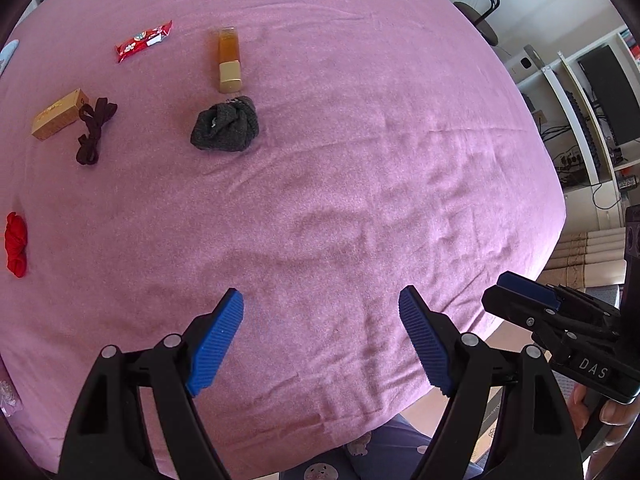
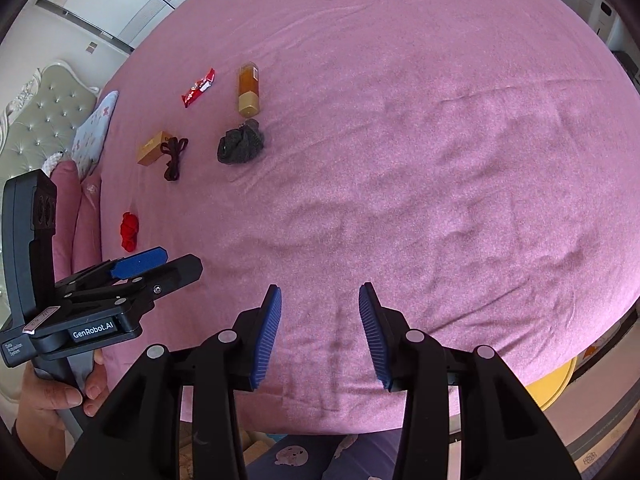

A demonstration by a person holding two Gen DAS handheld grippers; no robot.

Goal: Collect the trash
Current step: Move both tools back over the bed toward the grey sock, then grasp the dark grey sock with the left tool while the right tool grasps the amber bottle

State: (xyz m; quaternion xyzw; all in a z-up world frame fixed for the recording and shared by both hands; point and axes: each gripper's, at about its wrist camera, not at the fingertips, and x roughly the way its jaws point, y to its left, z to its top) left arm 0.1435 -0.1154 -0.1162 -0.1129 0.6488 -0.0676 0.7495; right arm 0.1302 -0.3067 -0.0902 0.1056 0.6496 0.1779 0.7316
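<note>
On a pink bed sheet [image 1: 360,160] lie a red snack wrapper [image 1: 144,40], an amber bottle with a gold cap [image 1: 229,60], a crumpled dark grey cloth [image 1: 226,124], a small gold box [image 1: 58,118], a dark brown cord [image 1: 94,130] and a red bundle [image 1: 16,244]. The same items show in the right wrist view: wrapper [image 2: 199,87], bottle [image 2: 249,90], cloth [image 2: 241,146], box [image 2: 154,148], cord [image 2: 173,158], red bundle [image 2: 130,231]. My left gripper [image 1: 320,312] is open and empty near the bed's front edge. My right gripper [image 2: 320,304] is open and empty beside it.
A pillow [image 2: 94,128] and a padded headboard [image 2: 40,112] are at the bed's left. An office chair [image 1: 484,4] and shelves with a monitor [image 1: 608,92] stand beyond the right side. A yellow stool [image 2: 552,384] is by the bed's near right edge.
</note>
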